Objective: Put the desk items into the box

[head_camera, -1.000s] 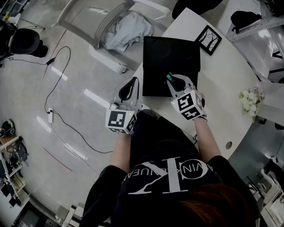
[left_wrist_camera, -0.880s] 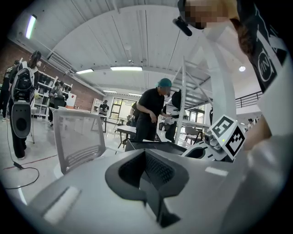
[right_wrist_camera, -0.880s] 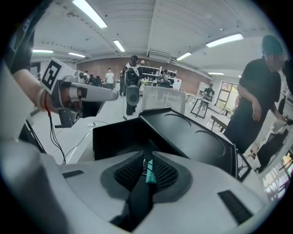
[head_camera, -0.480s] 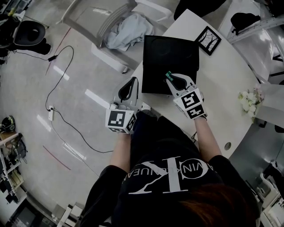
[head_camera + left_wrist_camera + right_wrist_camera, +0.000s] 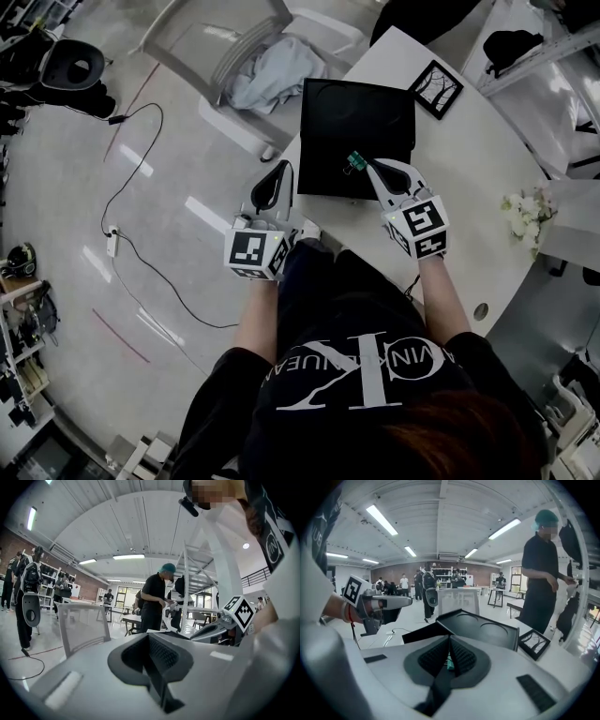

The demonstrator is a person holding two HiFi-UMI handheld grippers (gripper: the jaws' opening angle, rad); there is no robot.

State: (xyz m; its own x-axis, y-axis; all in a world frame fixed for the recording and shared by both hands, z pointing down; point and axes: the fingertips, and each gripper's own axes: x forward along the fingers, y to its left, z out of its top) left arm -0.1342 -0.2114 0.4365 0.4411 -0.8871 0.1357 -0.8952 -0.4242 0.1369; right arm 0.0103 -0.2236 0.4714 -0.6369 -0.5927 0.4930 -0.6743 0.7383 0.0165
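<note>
Black box (image 5: 361, 131): open at the table's near left edge; nothing visible inside, so packing looks barely begun.
Picture frame (image 5: 438, 87): at the far edge, not yet packed.
Flowers (image 5: 525, 211): at the right edge, not yet packed.
Right gripper (image 5: 359, 163): clamped on a small green item (image 5: 355, 161) above the box's near rim.
Left gripper (image 5: 277, 173): jaws together, empty, beyond the table's left edge.
Room: glossy grey floor (image 5: 75, 281), cable (image 5: 131, 187), chair (image 5: 216, 42).
Table (image 5: 478, 178): white, curved.

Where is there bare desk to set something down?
Bare desk lies between the black box, the picture frame and the flowers. Crowded at the box's near edge, where the right gripper holds a small green item.
</note>
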